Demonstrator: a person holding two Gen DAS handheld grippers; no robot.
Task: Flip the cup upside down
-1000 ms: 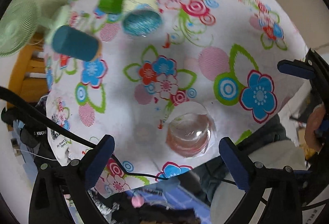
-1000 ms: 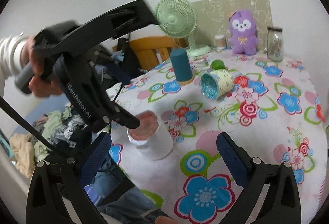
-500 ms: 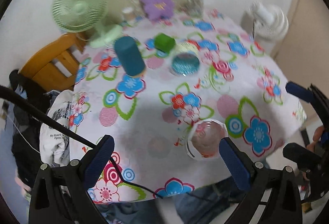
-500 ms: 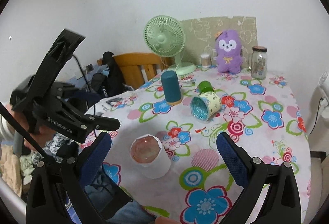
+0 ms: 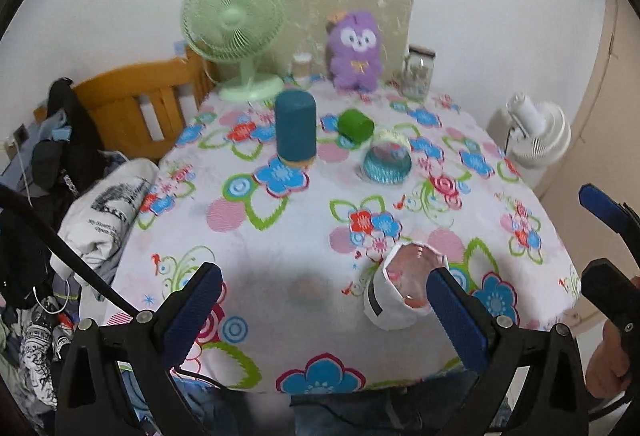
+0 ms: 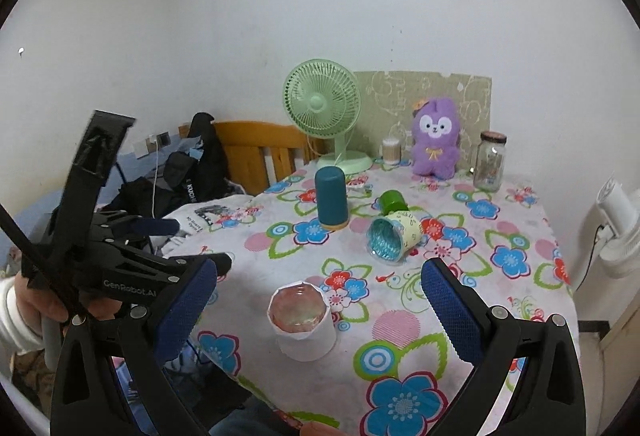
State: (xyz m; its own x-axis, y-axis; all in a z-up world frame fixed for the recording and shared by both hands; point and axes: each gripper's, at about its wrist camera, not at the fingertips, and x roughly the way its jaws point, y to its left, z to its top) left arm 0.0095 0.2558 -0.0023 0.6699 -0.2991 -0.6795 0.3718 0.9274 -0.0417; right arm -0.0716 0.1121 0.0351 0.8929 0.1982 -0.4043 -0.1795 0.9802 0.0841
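Observation:
A white cup [image 6: 303,324] stands near the table's front edge with its flat glossy base up; it also shows in the left wrist view [image 5: 402,286]. My left gripper [image 5: 320,310] is open and empty, held back above the front edge, left of the cup. It shows at the left of the right wrist view [image 6: 160,240]. My right gripper [image 6: 316,310] is open and empty, with the cup low between its fingers but farther out. It shows at the right edge of the left wrist view [image 5: 600,236].
On the flowered tablecloth [image 6: 500,300] stand a teal cylinder [image 6: 330,200], a green cup on its side [image 6: 391,200] and a yellow cup with a teal inside on its side [image 6: 390,238]. A green fan [image 6: 322,105], purple plush [image 6: 436,137] and jar [image 6: 489,160] line the back.
My left gripper has pulled back and tilted up from looking down on the cup to looking across the table. The right view has drawn back slightly. The cup stays put.

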